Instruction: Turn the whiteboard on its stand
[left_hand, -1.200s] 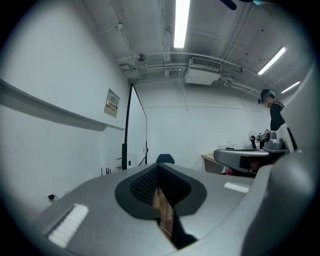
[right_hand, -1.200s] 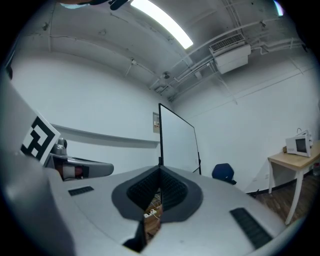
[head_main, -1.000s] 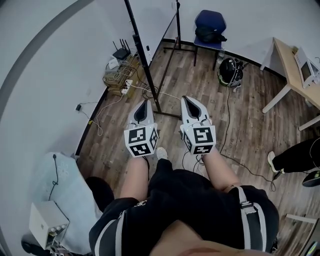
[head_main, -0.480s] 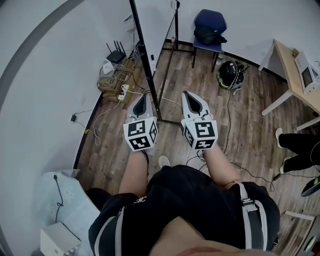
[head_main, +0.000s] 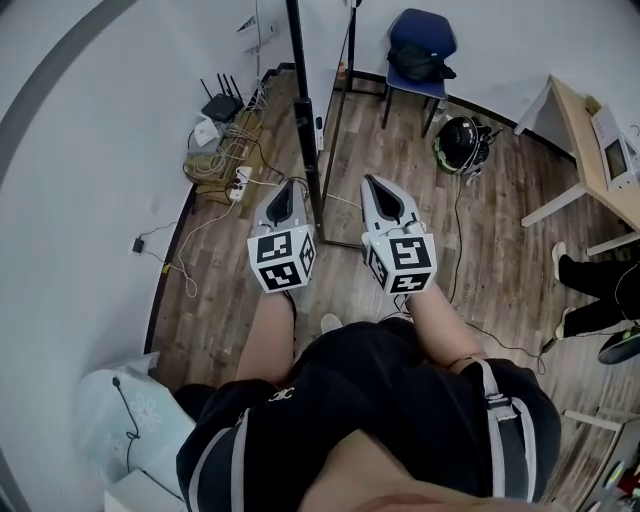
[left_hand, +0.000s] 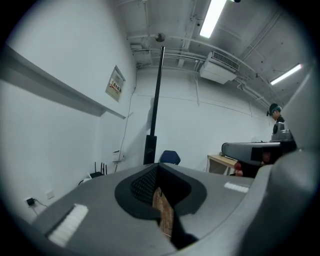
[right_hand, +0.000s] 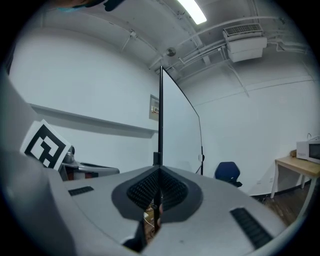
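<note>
The whiteboard stand's black post (head_main: 303, 110) rises just ahead of me, and its base bar (head_main: 338, 240) lies on the wood floor between my two grippers. In the right gripper view the whiteboard (right_hand: 177, 130) is a white panel in a thin black frame, seen almost edge-on behind its post (right_hand: 160, 115). The left gripper view shows the same post (left_hand: 156, 100) straight ahead. My left gripper (head_main: 283, 192) (left_hand: 157, 169) is shut and holds nothing, just left of the post. My right gripper (head_main: 379, 190) (right_hand: 160, 171) is shut and holds nothing, right of the post. Neither touches the stand.
A blue chair (head_main: 420, 45) with a black bag stands at the far wall, a helmet (head_main: 460, 143) on the floor beside it. A router and tangled cables (head_main: 220, 110) lie at the left wall. A wooden desk (head_main: 585, 120) and another person's legs (head_main: 600, 290) are at the right.
The stand's post and base have drawn closer and a little to the right in the head view. Both grippers stay shut, side by side, slightly higher in the frame.
</note>
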